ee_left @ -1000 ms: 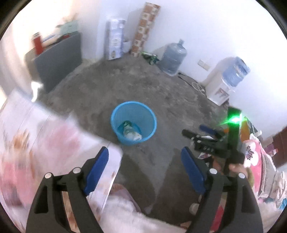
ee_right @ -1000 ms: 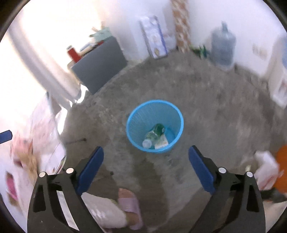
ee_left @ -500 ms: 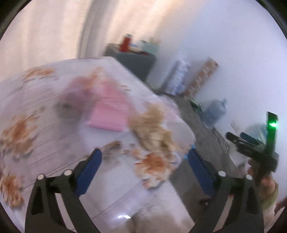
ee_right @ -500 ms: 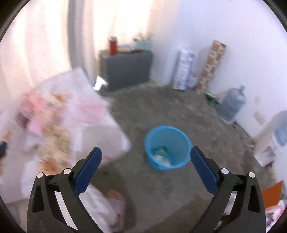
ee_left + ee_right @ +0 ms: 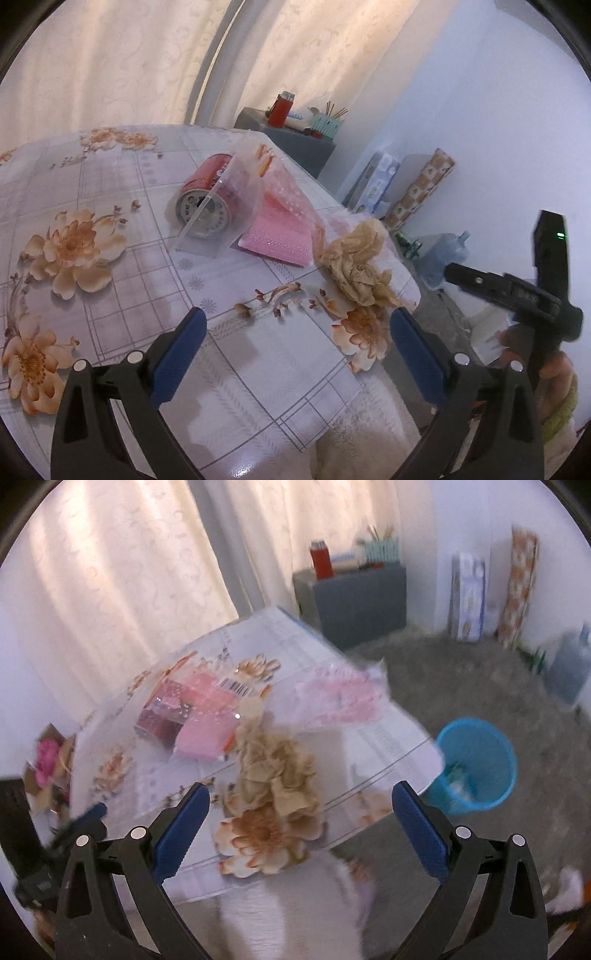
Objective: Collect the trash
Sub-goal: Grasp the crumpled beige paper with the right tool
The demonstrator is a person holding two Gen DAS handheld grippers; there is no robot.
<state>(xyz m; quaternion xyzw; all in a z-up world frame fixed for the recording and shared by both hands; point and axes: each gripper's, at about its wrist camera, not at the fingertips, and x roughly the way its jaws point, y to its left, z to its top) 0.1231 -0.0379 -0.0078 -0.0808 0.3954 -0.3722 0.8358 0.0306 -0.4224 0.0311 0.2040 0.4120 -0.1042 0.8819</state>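
On the floral table [image 5: 110,295] lie a red can [image 5: 207,192] on its side, a clear plastic bag [image 5: 251,192] with a pink pack [image 5: 277,243], and crumpled brown paper [image 5: 358,266]. My left gripper [image 5: 295,347] is open and empty above the table's near edge, short of the trash. My right gripper [image 5: 301,823] is open and empty, just short of the brown paper [image 5: 277,771]; the pink pack [image 5: 207,731] lies behind it. The blue bin [image 5: 476,764] stands on the floor right of the table, with trash inside.
A grey cabinet [image 5: 354,602] with a red bottle stands by the curtain. Boxes and a water jug [image 5: 447,254] line the far wall. The right gripper's body [image 5: 517,291] shows at right in the left wrist view. Something white and fluffy [image 5: 306,915] lies below the table edge.
Both grippers have swung from the bin and floor up toward the table. The trash on the table has come into view ahead of both. Both stay open.
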